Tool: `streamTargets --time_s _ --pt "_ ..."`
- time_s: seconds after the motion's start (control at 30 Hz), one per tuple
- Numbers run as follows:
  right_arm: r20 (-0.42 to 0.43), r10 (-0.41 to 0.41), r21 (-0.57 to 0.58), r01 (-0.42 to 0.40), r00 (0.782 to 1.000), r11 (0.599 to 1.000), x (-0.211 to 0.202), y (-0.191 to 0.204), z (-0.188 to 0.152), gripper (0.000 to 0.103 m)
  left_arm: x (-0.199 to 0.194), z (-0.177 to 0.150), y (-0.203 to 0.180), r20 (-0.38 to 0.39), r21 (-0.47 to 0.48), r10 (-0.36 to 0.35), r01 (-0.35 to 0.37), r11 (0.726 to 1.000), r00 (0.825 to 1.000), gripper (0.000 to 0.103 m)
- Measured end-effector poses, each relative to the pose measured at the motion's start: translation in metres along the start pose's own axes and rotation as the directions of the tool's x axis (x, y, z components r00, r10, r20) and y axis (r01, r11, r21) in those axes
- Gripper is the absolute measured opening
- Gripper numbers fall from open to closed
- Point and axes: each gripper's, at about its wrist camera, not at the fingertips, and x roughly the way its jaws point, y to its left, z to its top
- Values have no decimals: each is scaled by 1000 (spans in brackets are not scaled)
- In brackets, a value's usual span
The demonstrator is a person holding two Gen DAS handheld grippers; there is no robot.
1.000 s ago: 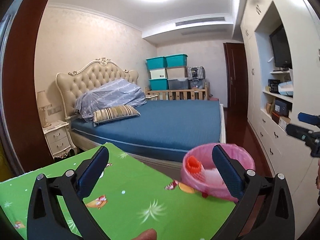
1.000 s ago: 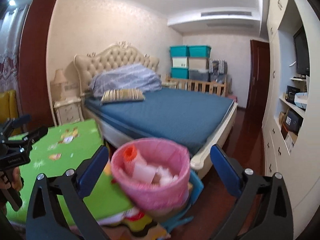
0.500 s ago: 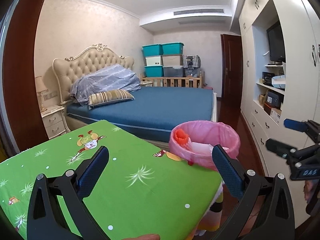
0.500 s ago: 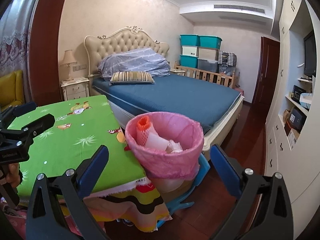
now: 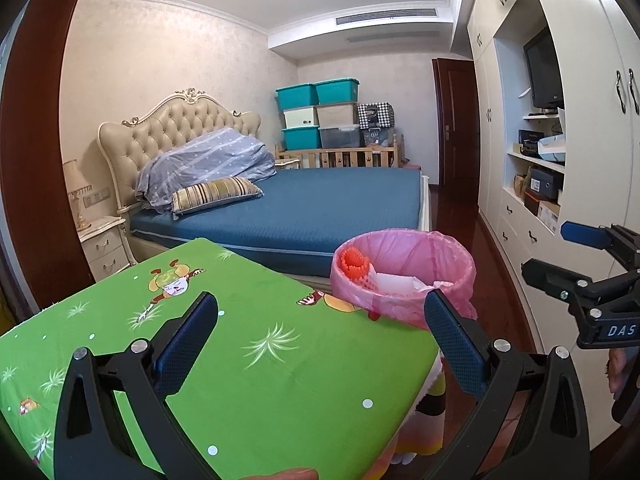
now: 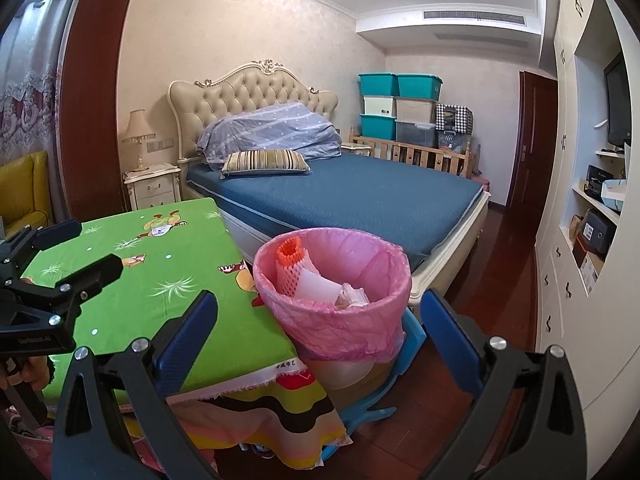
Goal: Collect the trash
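While both my grippers are spread wide with nothing between the pads, they're just hanging in the air around the bin. Left gripper (image 5: 320,340) floats over the green tablecloth (image 5: 248,344), fingers far apart and holding nothing. Right gripper (image 6: 318,332) is the same deal, gaping and empty, sitting just in front of the trash bin (image 6: 340,328).

That bin's got a pink liner and stands right off the table's corner, on what looks like a blue plastic stool (image 6: 404,340), though I only see bits of it. Inside the bin there's an orange foam net sleeve (image 6: 290,264) poking up on the side nearest the table, plus some white paper scraps (image 6: 320,284) next to it.

Beyond the bin is the blue bed (image 6: 360,204) with a striped pillow (image 6: 266,160), and past that some teal storage boxes (image 6: 400,86) stacked against the far wall. White cabinets (image 6: 576,240) run along the side of the bin away from the table.
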Motion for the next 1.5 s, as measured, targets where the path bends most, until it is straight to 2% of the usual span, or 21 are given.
streamTargets --time_s 0.4,1.5 --pt "34 -12 -14 13 999 1000 -7 -1 2 98 3 -1 -2 -6 2 -3 3 1000 1000 97" --pt "32 -17 -14 18 999 1000 -7 0 3 98 4 -6 -7 -12 -3 -10 10 1000 1000 97"
